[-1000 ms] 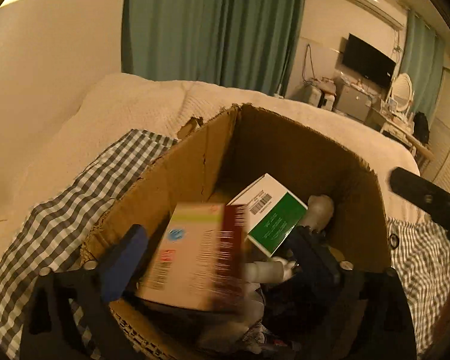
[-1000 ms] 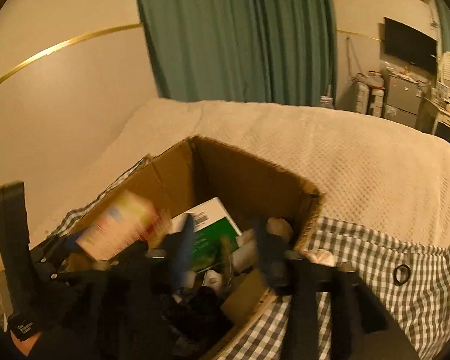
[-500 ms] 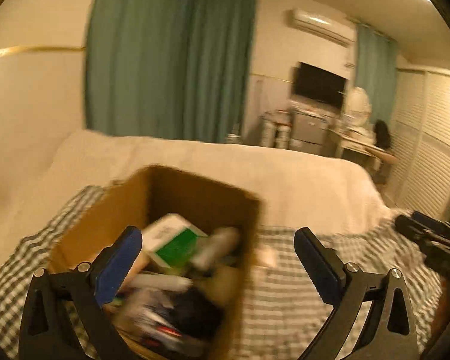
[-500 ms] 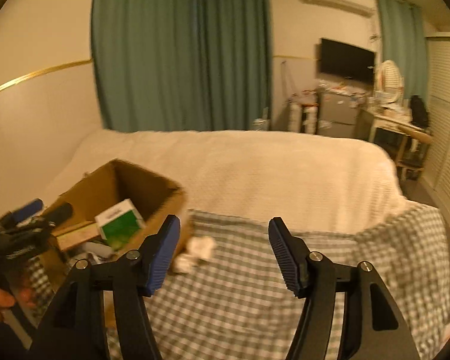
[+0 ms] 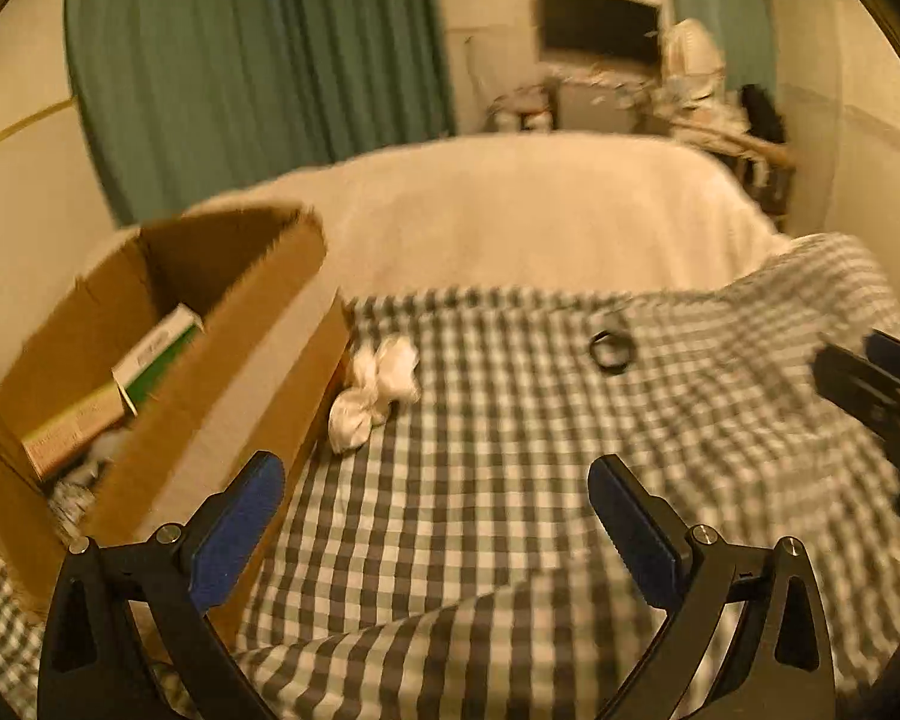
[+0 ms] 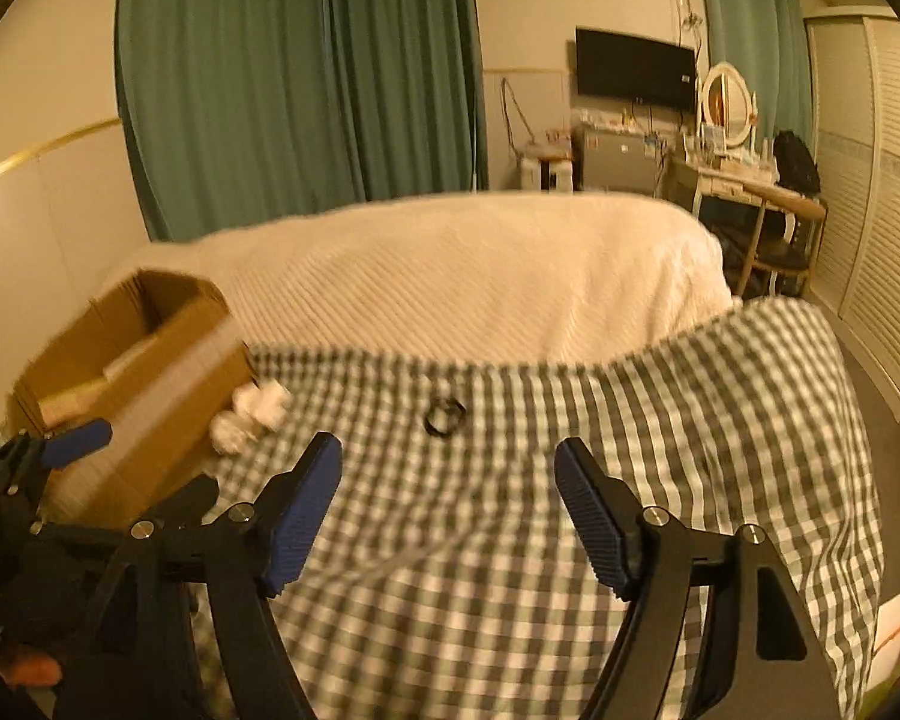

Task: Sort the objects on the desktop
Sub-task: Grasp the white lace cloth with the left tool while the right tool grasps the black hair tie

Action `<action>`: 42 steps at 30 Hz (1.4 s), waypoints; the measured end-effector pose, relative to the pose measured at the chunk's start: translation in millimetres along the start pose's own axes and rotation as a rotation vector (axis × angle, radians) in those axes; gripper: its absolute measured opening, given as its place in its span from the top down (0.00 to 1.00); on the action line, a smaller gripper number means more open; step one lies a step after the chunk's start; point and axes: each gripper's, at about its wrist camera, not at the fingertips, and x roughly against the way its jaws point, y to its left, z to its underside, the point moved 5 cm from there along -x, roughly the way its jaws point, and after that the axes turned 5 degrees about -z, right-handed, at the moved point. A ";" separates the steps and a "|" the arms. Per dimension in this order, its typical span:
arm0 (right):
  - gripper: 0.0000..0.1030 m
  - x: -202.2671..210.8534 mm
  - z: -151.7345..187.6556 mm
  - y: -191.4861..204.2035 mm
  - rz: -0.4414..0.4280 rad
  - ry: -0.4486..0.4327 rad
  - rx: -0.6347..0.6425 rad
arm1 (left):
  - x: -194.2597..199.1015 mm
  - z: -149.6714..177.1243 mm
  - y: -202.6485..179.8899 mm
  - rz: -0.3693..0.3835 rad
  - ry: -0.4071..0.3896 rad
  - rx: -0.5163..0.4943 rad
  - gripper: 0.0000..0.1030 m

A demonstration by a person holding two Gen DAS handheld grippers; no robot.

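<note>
Both tongs are swinging away from the cardboard box [image 5: 168,372], empty: left tongs [image 5: 435,516] standing apart, right tongs [image 6: 447,510] opening. Remaining items, white wad [image 5: 378,393] and black ring [image 5: 612,351], are lying on the checked cloth [image 5: 510,480], probably next.

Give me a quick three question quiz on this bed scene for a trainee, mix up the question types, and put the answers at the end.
1. True or false: the crumpled white tissue lies inside the cardboard box.
2. Multiple choice: the small black ring rests on A) the white bedspread, B) the checked cloth, C) the box.
3. Fill in: between the left gripper pads there is ____.

Key
1. False; it lies on the checked cloth against the box's outer wall.
2. B.
3. Nothing; only cloth lies beyond the open jaws.
</note>
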 end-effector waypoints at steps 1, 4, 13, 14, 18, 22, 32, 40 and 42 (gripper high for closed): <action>0.29 -6.1 2.1 -4.1 -0.004 0.011 -0.001 | -13.7 2.1 1.6 -0.011 0.023 0.028 0.00; 0.29 -36.2 6.9 -15.1 -0.037 0.059 -0.023 | -43.4 0.4 8.8 -0.053 0.064 0.079 0.00; 0.29 -132.0 0.6 -12.3 -0.058 0.217 0.009 | -110.6 -2.3 14.6 -0.057 0.192 0.146 0.00; 0.29 -139.7 -0.2 -11.3 -0.056 0.231 0.021 | -115.2 -4.1 11.6 -0.058 0.192 0.132 0.00; 0.29 -171.5 -3.5 -4.5 -0.057 0.268 0.038 | -131.5 -9.5 11.9 -0.130 0.185 0.090 0.00; 0.29 -196.0 -4.4 -1.3 -0.033 0.304 0.062 | -146.5 -10.8 15.2 -0.196 0.176 0.018 0.00; 0.58 -229.4 0.2 -7.2 0.012 0.370 0.042 | -165.5 -9.8 39.1 0.021 0.207 0.152 0.61; 0.96 -189.0 14.2 -4.6 0.026 0.319 0.052 | -134.0 -2.6 53.4 0.148 0.166 0.213 0.88; 0.96 -171.9 19.3 -6.2 0.016 0.310 0.044 | -114.2 -4.5 53.4 0.179 0.130 0.207 0.88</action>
